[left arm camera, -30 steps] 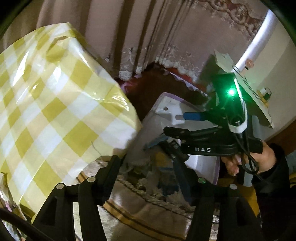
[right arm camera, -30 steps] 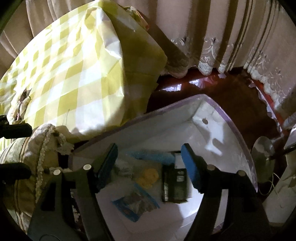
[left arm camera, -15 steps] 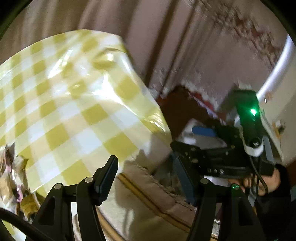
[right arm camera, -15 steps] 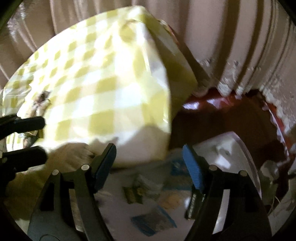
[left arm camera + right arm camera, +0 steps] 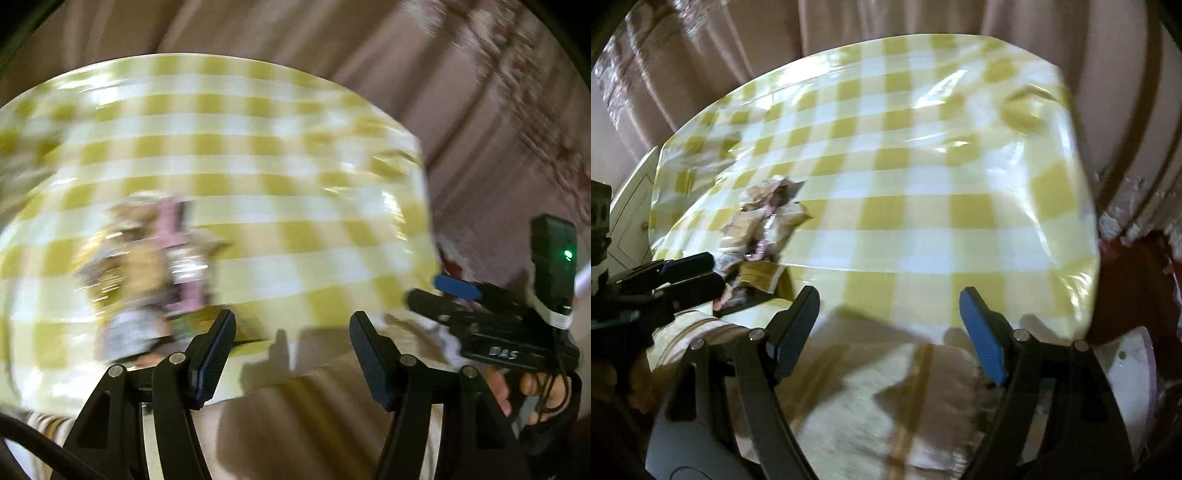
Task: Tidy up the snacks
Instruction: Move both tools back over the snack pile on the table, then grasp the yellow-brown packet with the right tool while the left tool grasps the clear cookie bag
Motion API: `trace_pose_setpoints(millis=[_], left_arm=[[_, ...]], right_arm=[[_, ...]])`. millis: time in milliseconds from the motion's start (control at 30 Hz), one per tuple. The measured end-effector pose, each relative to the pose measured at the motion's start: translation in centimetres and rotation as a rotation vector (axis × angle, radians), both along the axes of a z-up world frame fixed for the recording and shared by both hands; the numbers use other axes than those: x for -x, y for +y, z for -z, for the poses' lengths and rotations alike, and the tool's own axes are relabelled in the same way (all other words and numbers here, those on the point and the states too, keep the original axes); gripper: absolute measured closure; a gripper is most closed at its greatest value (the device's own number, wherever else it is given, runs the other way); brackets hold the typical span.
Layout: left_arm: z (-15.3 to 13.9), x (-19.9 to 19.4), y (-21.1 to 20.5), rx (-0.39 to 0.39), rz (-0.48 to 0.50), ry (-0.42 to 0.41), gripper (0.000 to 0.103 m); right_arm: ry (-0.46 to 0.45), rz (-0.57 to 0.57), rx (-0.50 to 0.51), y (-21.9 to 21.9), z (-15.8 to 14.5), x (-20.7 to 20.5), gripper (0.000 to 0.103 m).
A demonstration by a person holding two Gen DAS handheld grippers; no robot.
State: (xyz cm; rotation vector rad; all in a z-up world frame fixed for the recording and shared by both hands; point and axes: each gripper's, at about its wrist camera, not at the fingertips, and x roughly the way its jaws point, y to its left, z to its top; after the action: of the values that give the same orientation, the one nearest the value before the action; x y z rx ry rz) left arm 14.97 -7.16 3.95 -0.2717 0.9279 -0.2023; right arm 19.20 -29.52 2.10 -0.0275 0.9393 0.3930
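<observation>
The pile of snacks (image 5: 764,229) lies on the checked surface (image 5: 923,184) ahead-left of both wide-open, empty tools, nearer the left tool (image 5: 290,354) than the right tool (image 5: 890,328).

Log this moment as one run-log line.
left gripper: open, empty | right gripper: open, empty | snack pile: on checkered tablecloth

Snack packets (image 5: 764,225): a heap of crinkled foil wrappers, tan, silver and pink, is lying on the yellow-checked table (image 5: 923,184) toward its left near edge. Individual packets are blurring together (image 5: 147,266).
</observation>
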Motion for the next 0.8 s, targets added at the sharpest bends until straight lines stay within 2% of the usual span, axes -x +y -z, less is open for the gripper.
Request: trace_pose_setpoints(millis=[300,433,533,700,800], left_arm=[[1.5,2.8,9.0,0.052,-0.208,0.008,0.038],[2.2,3.3,11.0,0.079,-0.268,0.024,0.038],[2.7,3.6,12.1,0.107,-0.303,0.041,0.038],[3.3,3.5,12.6,0.131,-0.316,0.052,0.038],[3.5,3.1,12.9,0.14,-0.32,0.053,0.038]], right_arm=[[0.035,-0.042,0.036,5.7,0.2,-0.5,0.022],[0.062,-0.055,0.058,8.5,0.8,-0.7,0.02],[0.084,-0.105,0.057,11.1,1.3,-0.9,0.02],[0.092,-0.215,0.11,15.0,2.3,-0.6,0.02],[0.114,-0.238,0.109,16.5,3.1,-0.9,0.02]])
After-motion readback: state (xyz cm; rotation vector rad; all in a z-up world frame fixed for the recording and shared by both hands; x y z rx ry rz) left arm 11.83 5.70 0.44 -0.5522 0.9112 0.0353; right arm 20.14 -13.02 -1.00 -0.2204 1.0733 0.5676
